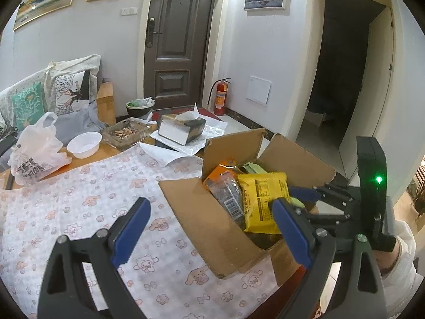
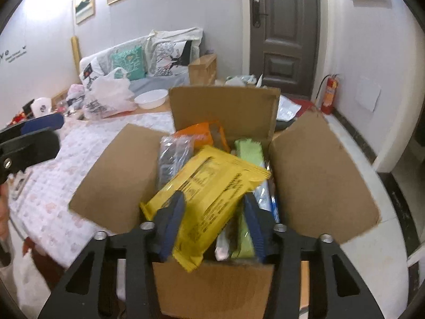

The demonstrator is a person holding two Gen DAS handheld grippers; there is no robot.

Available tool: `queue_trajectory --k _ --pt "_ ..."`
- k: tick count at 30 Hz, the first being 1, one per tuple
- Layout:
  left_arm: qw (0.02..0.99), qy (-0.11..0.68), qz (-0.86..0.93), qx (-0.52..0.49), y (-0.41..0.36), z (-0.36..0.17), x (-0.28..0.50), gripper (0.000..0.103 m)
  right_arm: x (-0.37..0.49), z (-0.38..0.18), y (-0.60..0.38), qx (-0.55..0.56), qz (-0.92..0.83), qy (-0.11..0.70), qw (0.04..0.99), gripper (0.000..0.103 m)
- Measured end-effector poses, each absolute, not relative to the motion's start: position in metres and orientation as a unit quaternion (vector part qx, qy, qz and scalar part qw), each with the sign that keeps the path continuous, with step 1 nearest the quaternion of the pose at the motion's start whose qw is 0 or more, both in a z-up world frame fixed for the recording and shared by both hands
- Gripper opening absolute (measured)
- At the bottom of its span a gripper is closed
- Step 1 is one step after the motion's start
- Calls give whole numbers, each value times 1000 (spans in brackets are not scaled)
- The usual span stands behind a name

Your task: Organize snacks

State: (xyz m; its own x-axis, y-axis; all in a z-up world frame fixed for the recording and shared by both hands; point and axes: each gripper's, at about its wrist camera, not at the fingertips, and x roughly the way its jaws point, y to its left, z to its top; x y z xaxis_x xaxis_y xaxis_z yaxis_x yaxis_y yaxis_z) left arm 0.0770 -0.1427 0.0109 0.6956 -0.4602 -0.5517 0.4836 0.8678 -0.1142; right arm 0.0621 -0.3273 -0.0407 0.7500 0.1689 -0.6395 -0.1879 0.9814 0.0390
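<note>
An open cardboard box (image 2: 233, 106) stands at the table's right end and holds several snack packs. A yellow snack pack (image 2: 209, 194) lies tilted on top, over an orange pack (image 2: 202, 133), a clear dark pack (image 2: 172, 156) and a green pack (image 2: 249, 148). My right gripper (image 2: 213, 212) is over the box with its jaws apart, one each side of the yellow pack's near end. My left gripper (image 1: 209, 212) is open and empty above the tablecloth, left of the box (image 1: 202, 226). The right gripper (image 1: 300, 194) and the yellow pack (image 1: 263, 199) show in the left wrist view.
A patterned pink tablecloth (image 1: 66, 212) covers the table. Behind it lie a white plastic bag (image 1: 34, 154), a white bowl (image 1: 84, 144), a glass tray (image 1: 124, 133) and a tissue box (image 1: 180, 130). A sofa with cushions (image 1: 53, 90) stands at the left. A fire extinguisher (image 1: 220, 98) stands by the door.
</note>
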Motion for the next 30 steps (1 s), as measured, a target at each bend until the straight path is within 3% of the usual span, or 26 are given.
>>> queue_trajectory --k 6,9,12,20,23,26,30 --pt "923 295 -247 11 -138 9 82 92 77 -37 -325 -21 102 345 933 33" --pt "930 287 -231 3 -133 10 79 97 74 -36 -324 -30 90 347 933 46" --pt "939 274 -207 -6 -124 12 74 99 67 -31 -328 -26 89 336 937 51" --pt "970 230 -77 -15 -89 27 40 99 15 15 -331 -5 130 198 972 84" --pt "974 221 -39 -15 -77 28 32 99 -5 31 -326 4 146 135 980 102" --pt "976 219 2 -8 -67 25 27 99 -19 37 -319 13 168 95 981 103" --pt "975 221 22 -6 -57 18 24 99 -23 31 -309 16 187 101 977 103"
